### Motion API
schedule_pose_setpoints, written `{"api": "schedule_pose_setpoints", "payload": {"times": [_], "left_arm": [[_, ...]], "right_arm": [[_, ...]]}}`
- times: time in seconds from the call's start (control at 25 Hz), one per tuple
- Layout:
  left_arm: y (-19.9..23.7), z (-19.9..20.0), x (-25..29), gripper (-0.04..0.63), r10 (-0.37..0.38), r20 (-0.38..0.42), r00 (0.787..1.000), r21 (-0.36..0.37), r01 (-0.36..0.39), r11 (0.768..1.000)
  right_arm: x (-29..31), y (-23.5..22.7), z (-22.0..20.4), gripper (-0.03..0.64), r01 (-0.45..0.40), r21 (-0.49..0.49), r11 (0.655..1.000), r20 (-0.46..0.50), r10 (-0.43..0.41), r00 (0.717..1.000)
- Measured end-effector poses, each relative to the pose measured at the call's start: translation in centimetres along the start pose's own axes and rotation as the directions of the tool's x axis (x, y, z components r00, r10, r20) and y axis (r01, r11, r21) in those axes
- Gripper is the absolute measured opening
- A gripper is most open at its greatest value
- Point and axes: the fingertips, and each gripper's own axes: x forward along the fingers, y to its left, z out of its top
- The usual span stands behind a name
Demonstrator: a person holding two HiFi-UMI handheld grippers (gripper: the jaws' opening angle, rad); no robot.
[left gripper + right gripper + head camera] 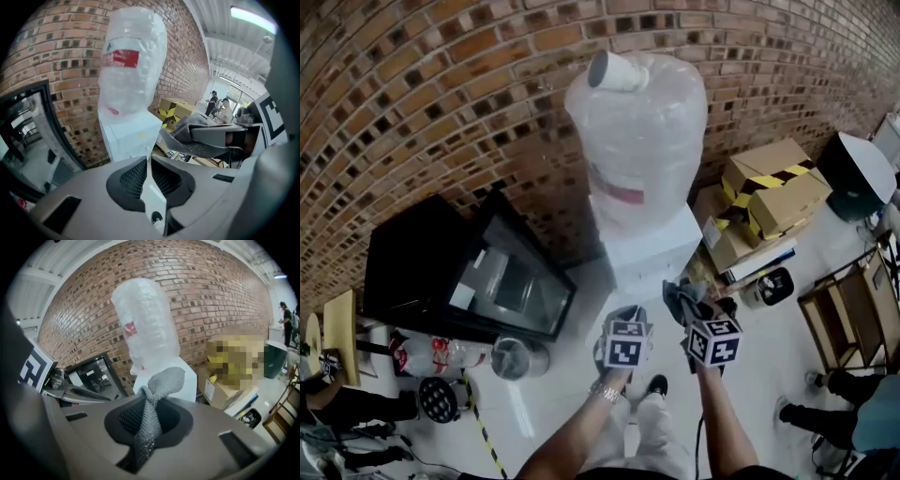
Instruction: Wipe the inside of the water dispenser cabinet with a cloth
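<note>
So right gripper (pixel 149 405) clamps a grey mesh cloth (pixel 165 378), left gripper (pixel 148 165) sits closed, empty; white boxy water dispenser (pixel 652 246) probably needs approaching next.

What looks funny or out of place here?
A white cup lies tipped on its side on top of the big water bottle, which is a strange spot for it. The bottle also looks wrapped in crinkly plastic. The right claw is shut on the grey cloth.

Open floor (pixel 567 389) in front of water dispenser (pixel 645 246). Black glass-door cabinet (pixel 469 272) close on left, cardboard boxes (pixel 764 202) crowding right, brick wall (pixel 441 84) behind.
</note>
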Motion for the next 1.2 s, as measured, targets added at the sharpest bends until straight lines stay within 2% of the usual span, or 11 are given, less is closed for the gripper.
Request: {"api": "schedule_pose_setpoints", "payload": {"times": [0.08,0.2,0.4,0.52,0.6,0.72,0.92,1.08,1.2], "left_arm": [[0.6,-2.6,3.0,0.031,0.006,-0.01,1.0,-0.027,-0.006,1.0],[1.4,-6.6,7.8,0.031,0.005,0.0,1.0,-0.029,-0.005,1.0],[3.2,-16.4,18.1,0.031,0.009,-0.029,1.0,0.021,-0.009,1.0],[4.6,-21.7,24.5,0.031,-0.007,-0.01,1.0,0.024,0.007,1.0],[5.4,-24.0,27.8,0.031,-0.016,0.009,1.0,0.023,0.016,1.0],[6.6,-25.5,31.7,0.031,-0.038,0.064,0.997,0.042,0.035,0.999],[8.2,-28.4,35.9,0.031,-0.044,0.137,0.99,0.105,0.03,0.994],[9.3,-30.8,38.6,0.031,-0.022,0.195,0.98,0.117,-0.001,0.993],[9.6,-32.8,39.8,0.031,-0.01,0.192,0.981,0.106,-0.011,0.994]], "right_arm": [[2.8,-1.6,-3.1,0.029,0.006,-0.003,1.0,-0.024,-0.006,1.0],[7.3,-4.2,-8.5,0.029,0.024,-0.003,1.0,-0.042,-0.024,0.999],[17.6,-9.9,-20.3,0.029,0.049,-0.045,0.998,-0.088,-0.053,0.995],[24.0,-13.4,-27.1,0.029,0.063,-0.07,0.996,-0.087,-0.069,0.994],[28.0,-15.7,-31.6,0.029,0.068,-0.086,0.994,-0.098,-0.076,0.992],[33.9,-19.1,-36.8,0.029,0.067,-0.099,0.993,-0.097,-0.076,0.992],[41.3,-21.4,-41.2,0.029,0.026,-0.158,0.987,-0.05,-0.034,0.998],[45.2,-21.9,-41.3,0.029,-0.029,-0.202,0.979,-0.013,0.027,1.0],[46.8,-22.0,-41.3,0.03,-0.046,-0.217,0.975,-0.006,0.046,0.999]]}}
